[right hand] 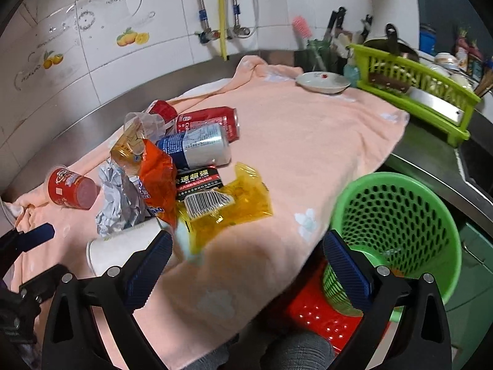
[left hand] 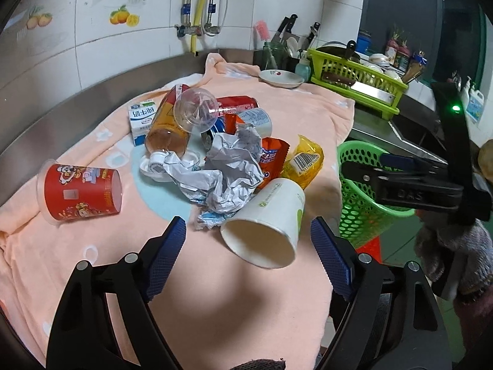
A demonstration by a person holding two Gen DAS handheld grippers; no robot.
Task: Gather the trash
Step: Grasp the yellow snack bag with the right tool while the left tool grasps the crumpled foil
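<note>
A pile of trash lies on a peach towel (left hand: 77,262): a white paper cup (left hand: 265,225) on its side, crumpled paper (left hand: 228,172), a red printed cup (left hand: 81,192), a milk carton (left hand: 140,120), a clear bottle (left hand: 169,123), cans (right hand: 203,145), an orange wrapper (left hand: 272,157) and a yellow wrapper (right hand: 225,209). My left gripper (left hand: 248,246) is open, and the white cup's mouth lies between its fingers. My right gripper (right hand: 246,265) is open and empty over the towel's front edge, left of a green perforated basket (right hand: 397,215).
A white dish (left hand: 280,78) and a green dish rack (left hand: 360,80) with crockery stand at the back right. Knives and a brush stand behind them. A red stool (right hand: 320,311) shows under the basket. A steel counter rim and a tiled wall bound the towel at left and back.
</note>
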